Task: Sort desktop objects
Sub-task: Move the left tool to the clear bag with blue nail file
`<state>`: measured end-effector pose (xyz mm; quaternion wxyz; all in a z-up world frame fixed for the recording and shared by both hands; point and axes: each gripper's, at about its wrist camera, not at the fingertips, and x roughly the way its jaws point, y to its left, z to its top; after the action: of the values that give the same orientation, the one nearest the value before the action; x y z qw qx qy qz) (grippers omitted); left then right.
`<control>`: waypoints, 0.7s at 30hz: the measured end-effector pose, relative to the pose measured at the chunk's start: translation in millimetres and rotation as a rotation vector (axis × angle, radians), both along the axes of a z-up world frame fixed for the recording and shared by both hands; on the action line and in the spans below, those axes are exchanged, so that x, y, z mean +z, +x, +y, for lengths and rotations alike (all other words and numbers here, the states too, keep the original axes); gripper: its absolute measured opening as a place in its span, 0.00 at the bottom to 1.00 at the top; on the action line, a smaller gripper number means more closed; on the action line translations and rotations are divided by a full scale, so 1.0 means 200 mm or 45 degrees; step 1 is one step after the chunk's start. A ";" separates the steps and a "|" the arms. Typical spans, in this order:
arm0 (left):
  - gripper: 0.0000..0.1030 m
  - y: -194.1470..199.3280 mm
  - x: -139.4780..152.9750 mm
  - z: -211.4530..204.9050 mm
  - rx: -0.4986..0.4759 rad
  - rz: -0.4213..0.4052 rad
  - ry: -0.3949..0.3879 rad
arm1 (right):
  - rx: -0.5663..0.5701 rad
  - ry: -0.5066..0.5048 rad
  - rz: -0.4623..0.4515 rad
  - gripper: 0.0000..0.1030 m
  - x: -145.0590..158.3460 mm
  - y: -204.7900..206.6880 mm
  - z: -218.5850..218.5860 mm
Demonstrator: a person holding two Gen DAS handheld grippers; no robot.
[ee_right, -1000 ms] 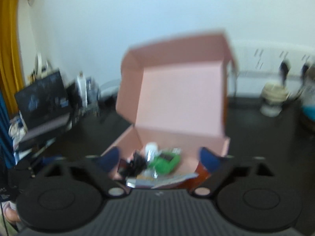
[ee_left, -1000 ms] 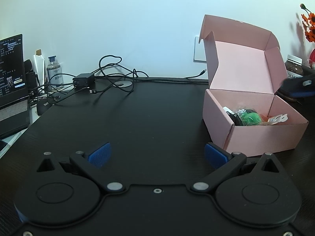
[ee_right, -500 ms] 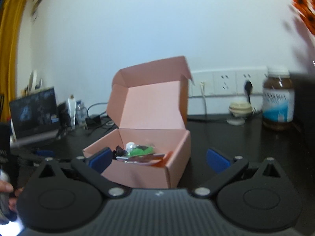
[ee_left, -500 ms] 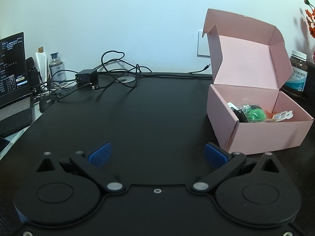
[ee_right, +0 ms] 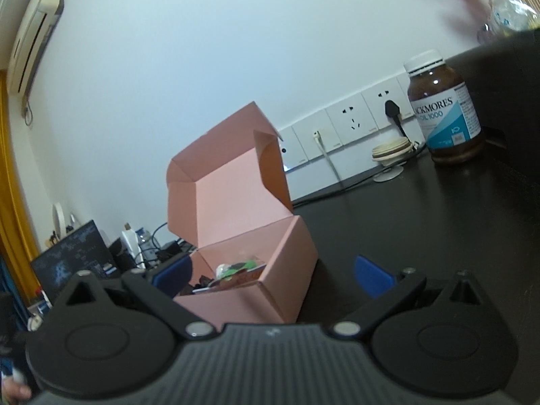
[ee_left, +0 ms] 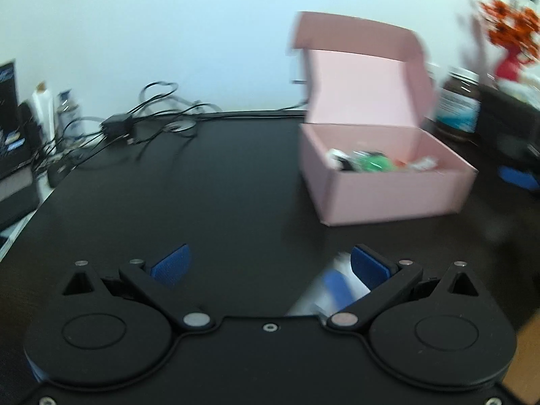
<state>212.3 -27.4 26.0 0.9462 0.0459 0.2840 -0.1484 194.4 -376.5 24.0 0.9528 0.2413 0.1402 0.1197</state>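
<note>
Pink box (ee_left: 388,182): toward worktop (ee_left: 202,185) right edge, lid up, small sorted items inside. Now blurred and shifted in left view against a moment ago; right view rolled, box tilted in frame.
Left claw (ee_left: 270,263): released, nothing gripped; blurred white-and-blue item (ee_left: 332,287), newly in view, near right pad, identity unclear.
Right claw (ee_right: 273,275): spread fully wide, empty, close to box near corner; box not between pads.
Bottle (ee_right: 443,108): right rear, beside wall sockets.
Judgement: last drop done, white-and-blue item probably next.
</note>
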 end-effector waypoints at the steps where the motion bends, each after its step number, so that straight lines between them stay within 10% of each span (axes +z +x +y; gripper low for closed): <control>1: 1.00 -0.03 0.00 -0.02 -0.034 0.000 0.010 | 0.002 0.010 -0.004 0.99 0.00 0.00 0.00; 21: 0.99 -0.12 -0.13 -0.18 -0.165 -0.108 0.140 | -0.010 0.098 -0.018 0.99 -0.03 -0.02 -0.04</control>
<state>188.5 -63.9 0.2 0.9418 0.1224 0.2479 -0.1912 190.0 -384.7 19.0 0.9443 0.2774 0.1277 0.1230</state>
